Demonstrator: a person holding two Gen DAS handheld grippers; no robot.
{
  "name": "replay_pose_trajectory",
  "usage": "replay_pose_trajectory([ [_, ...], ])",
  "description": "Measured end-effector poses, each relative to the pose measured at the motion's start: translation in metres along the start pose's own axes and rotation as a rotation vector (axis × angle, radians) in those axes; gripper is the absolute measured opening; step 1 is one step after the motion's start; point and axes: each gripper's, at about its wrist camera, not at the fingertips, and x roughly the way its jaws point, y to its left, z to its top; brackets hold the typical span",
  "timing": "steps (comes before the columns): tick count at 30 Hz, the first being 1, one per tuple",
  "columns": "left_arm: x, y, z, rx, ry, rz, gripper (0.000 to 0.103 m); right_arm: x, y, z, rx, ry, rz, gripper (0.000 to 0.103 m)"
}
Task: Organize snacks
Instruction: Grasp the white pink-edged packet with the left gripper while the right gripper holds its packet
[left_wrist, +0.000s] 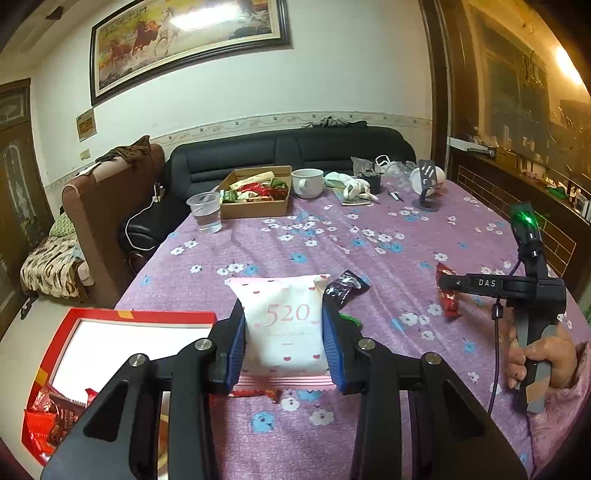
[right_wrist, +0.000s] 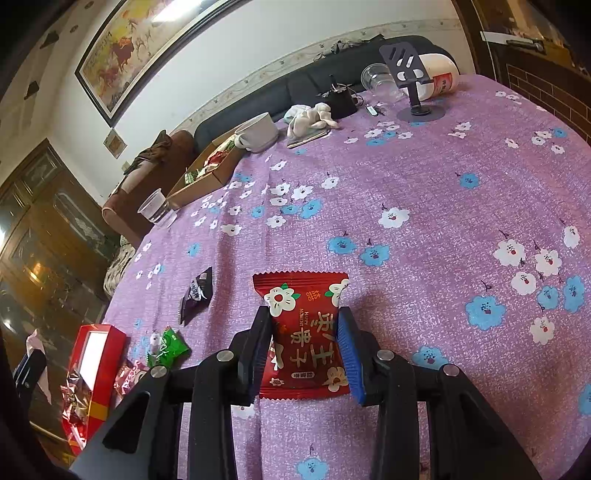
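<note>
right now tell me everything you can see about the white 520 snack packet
The white 520 packet is a puffy, pillow-shaped wrapper that looks like soft plastic film, printed with small pink and red hearts, "520" in pink and a faint line of text below. Its top and bottom ends are crimped, the bottom one with a pink band. It sits upright between the left gripper's blue-padded fingers, which press on both its sides, above the purple floral tablecloth.

Left tongs (left_wrist: 283, 332) clamped on a packet, right tongs (right_wrist: 306, 350) likewise; both angled downward
</note>
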Motion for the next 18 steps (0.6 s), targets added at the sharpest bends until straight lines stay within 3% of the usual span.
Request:
replay_pose_trajectory([
  [18,-0.011,0.045,-0.013,-0.079,0.000,0.019,0.035,0.000,0.004,-0.003,-0.043,-0.046,-0.048,0.039],
])
